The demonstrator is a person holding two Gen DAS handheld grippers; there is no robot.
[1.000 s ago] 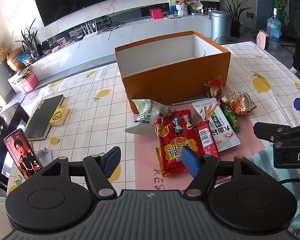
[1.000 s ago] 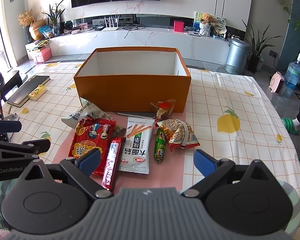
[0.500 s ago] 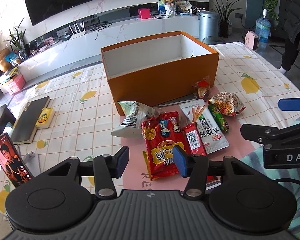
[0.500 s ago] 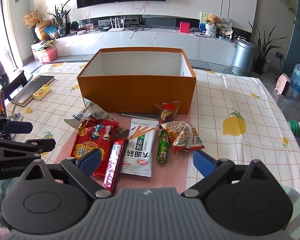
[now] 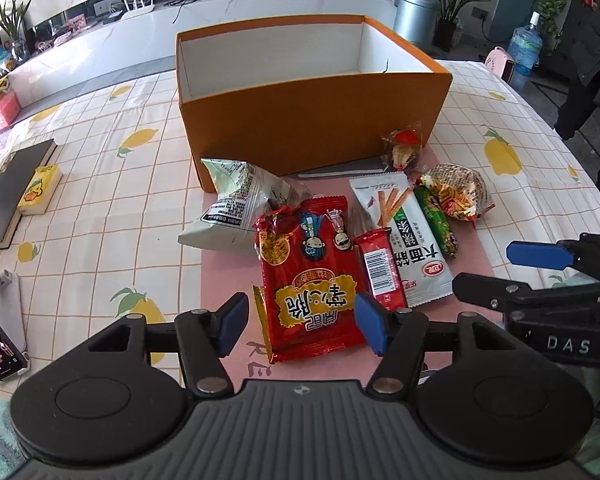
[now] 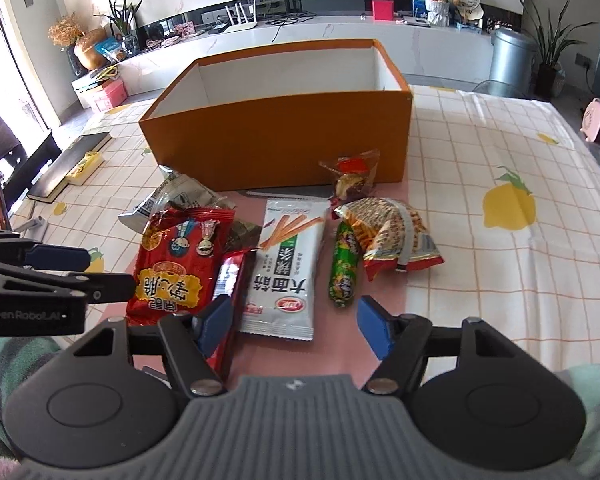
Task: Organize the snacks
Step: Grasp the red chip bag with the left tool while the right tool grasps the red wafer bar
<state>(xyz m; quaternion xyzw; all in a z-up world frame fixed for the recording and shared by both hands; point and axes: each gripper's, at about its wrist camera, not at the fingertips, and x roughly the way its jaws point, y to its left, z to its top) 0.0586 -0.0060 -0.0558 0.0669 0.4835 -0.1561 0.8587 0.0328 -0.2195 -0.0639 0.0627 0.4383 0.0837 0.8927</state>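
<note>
Blue-padded jaws of both grippers gape apart over snacks, gripping nothing.

Snack packets (image 5: 312,276) lie scattered before open orange box (image 5: 312,120).

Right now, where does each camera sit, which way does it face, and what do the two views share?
Left wrist: on the left gripper, angled down at the big red packet; the right gripper shows alongside.
Right wrist: on the right gripper, over the white packet; the left gripper shows alongside.
Shared: orange box, snack pile, both grippers open.
</note>
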